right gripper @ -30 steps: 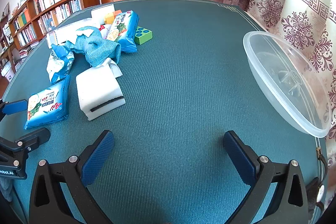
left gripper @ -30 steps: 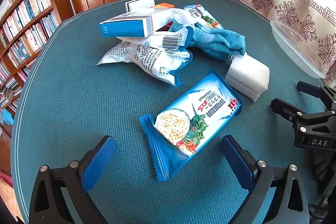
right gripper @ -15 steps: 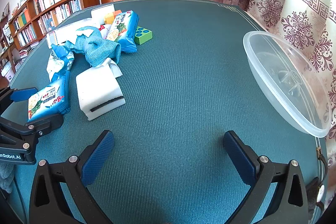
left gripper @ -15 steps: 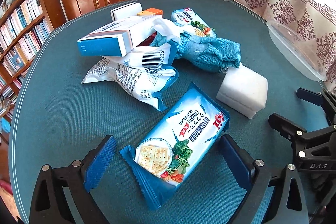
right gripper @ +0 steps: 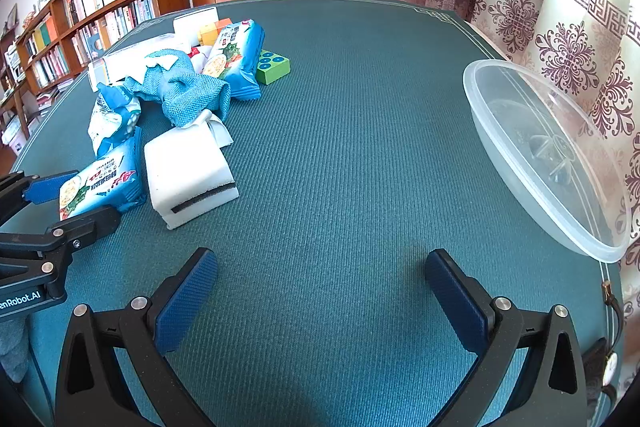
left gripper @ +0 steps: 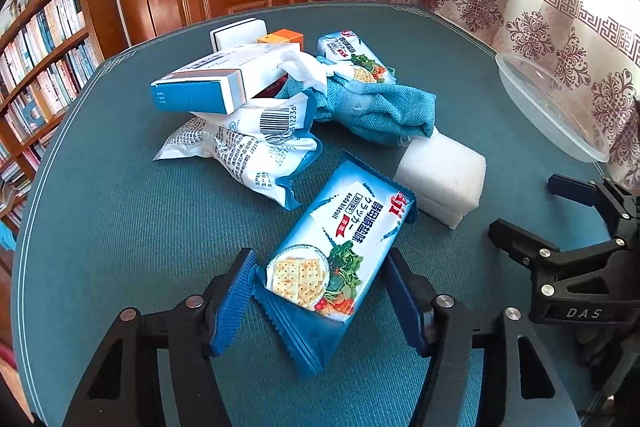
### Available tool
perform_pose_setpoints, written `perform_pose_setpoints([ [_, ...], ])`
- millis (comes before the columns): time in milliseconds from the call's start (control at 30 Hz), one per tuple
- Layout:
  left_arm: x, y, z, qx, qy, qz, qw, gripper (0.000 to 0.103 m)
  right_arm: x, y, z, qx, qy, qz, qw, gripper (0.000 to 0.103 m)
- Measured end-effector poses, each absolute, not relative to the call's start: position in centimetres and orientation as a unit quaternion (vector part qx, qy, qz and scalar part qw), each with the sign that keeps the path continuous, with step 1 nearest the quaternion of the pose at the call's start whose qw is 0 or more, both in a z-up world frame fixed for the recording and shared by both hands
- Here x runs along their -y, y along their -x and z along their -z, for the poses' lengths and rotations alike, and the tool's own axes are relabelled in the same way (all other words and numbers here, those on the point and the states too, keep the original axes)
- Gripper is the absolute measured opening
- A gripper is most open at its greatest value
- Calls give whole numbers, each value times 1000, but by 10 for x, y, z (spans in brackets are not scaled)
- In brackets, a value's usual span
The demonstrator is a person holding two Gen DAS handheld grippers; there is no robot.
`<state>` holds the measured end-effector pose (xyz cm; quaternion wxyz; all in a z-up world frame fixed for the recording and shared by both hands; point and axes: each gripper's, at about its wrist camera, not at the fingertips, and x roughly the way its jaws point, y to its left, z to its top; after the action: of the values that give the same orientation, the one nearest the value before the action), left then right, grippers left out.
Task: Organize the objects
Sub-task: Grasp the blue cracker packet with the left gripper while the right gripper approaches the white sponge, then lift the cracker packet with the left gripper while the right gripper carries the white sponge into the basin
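Step in hand: the left gripper (left gripper: 320,291) is taking the nearest cracker packet (left gripper: 340,255), which lies flat on the counter (left gripper: 120,227) at the near edge of the pile.
Left jaws: they have just been closing, with the packet's near end between them; the left pad is at the crimped edge, the right pad just beside the packet's side, and I judge the squeeze not yet firm.
Right gripper (right gripper: 320,291): wide apart, nothing between the jaws, hanging over bare counter between the pile and the bowl.
Destination: a clear plastic bowl (right gripper: 520,131) sits at the right edge of the counter by the curtain, well apart from the pile; no object from the pile is visible in it.
Done so far: by the look of it, nothing is sorted yet.
Left to do: the white sponge block (left gripper: 440,183) just beside the packet, the blue cloth (left gripper: 380,107), a second cracker packet (left gripper: 352,55) under the cloth's far end, a crumpled white wrapper (left gripper: 248,147), a blue-and-white carton (left gripper: 216,83) on top, a green block (right gripper: 273,65) and small orange and white boxes behind.
Progress: at the very start, with the first pick under way.
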<state>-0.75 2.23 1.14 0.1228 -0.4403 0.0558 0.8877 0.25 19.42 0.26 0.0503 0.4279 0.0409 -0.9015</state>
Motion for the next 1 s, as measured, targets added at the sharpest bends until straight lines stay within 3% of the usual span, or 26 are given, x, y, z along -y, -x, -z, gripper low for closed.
perform_pose_setpoints([
  [733,-35,4,-11,-48,438,-888,132,62,-194,-3,-3,-39,-426,902,55,103],
  [867,-33,3,-12,-43,432,-890,136,46,-196,-9,-7,-24,-418,903,98,103],
  [1000,-25,0,-14,-31,430,-893,129,45,-191,-10,-10,-17,-415,900,131,96],
])
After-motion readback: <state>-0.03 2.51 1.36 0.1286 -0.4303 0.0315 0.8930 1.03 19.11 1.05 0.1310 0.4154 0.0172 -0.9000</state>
